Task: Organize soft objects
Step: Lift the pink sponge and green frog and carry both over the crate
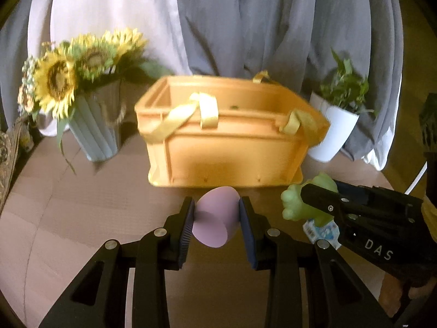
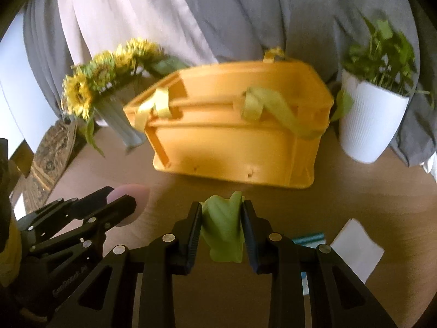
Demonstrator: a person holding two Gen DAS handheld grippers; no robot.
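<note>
Here, left wrist view: the left gripper (image 1: 217,218) is clamped on a pink foam cylinder (image 1: 215,220), pads pressed on its curved sides so the soft piece cannot slip while carried.
Cylinder's place: held off the brown tabletop (image 1: 82,213), just in front of the orange crate (image 1: 226,147).
Crate: its open top faces up and its yellow straps (image 1: 191,114) hang over the near rim, so it is likely the place meant for the soft things.
Right gripper (image 1: 303,205): seen from the side, closed on a green squishy toy (image 1: 295,202) beside a small printed packet (image 1: 322,231).
Surroundings: a sunflower vase (image 1: 92,125) at left and a white potted plant (image 1: 336,128) at right flank the crate.

Right wrist view: the right gripper (image 2: 221,232) pinches the green squishy toy (image 2: 222,232) across its middle, its soft body bulging above and below the pads.
Toy's place: raised before the orange crate (image 2: 232,147), not yet over its opening.
Left gripper (image 2: 123,207): at left, gripping the pink foam cylinder (image 2: 136,194).
Left behind: white paper (image 2: 355,246) lies on the tabletop (image 2: 314,207).
</note>
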